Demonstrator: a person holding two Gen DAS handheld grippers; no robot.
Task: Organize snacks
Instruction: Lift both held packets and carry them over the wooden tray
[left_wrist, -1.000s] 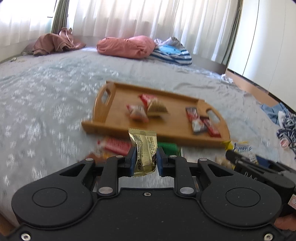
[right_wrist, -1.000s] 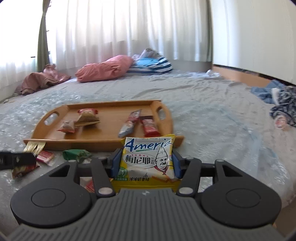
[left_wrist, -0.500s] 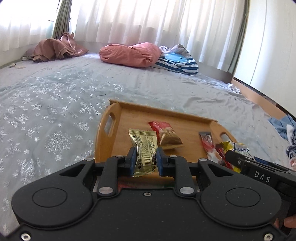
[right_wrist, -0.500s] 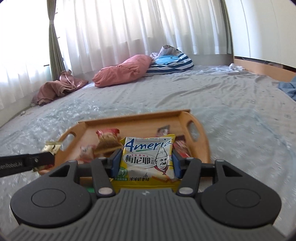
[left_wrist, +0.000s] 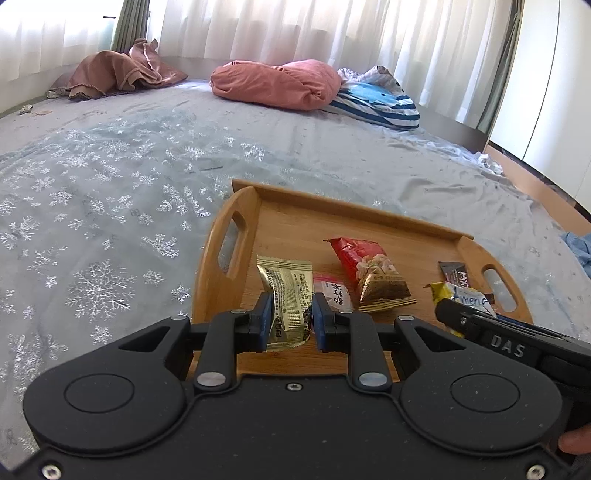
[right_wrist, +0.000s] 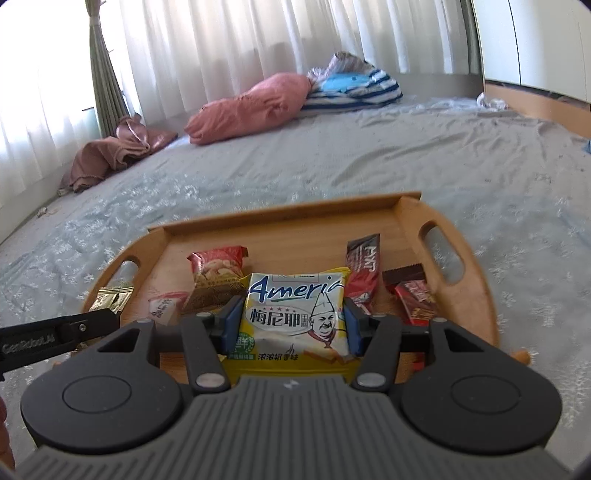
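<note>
My left gripper (left_wrist: 291, 323) is shut on a gold foil snack packet (left_wrist: 286, 291), held upright over the near left part of the wooden tray (left_wrist: 332, 208). My right gripper (right_wrist: 291, 325) is shut on a yellow-and-white wafer pack (right_wrist: 295, 314) above the tray's (right_wrist: 280, 218) near middle. On the tray lie a red nut bag (left_wrist: 373, 269), a small pink-and-white packet (left_wrist: 334, 291) and dark red bars (right_wrist: 364, 275). The right gripper with its pack also shows at the left wrist view's right edge (left_wrist: 458, 306); the left gripper's tip and gold packet (right_wrist: 110, 299) show in the right wrist view.
The tray sits on a grey bedspread (left_wrist: 110, 206) with snowflake print. A pink pillow (left_wrist: 277, 83), a striped blue bundle (left_wrist: 373, 99) and a brown cloth (left_wrist: 118, 74) lie at the far side by white curtains. A wooden bed edge (right_wrist: 535, 103) runs along the right.
Both grippers have moved forward with their packets, from the bedspread in front of the tray to over the tray. The loose snacks before the tray have dropped out of view.
</note>
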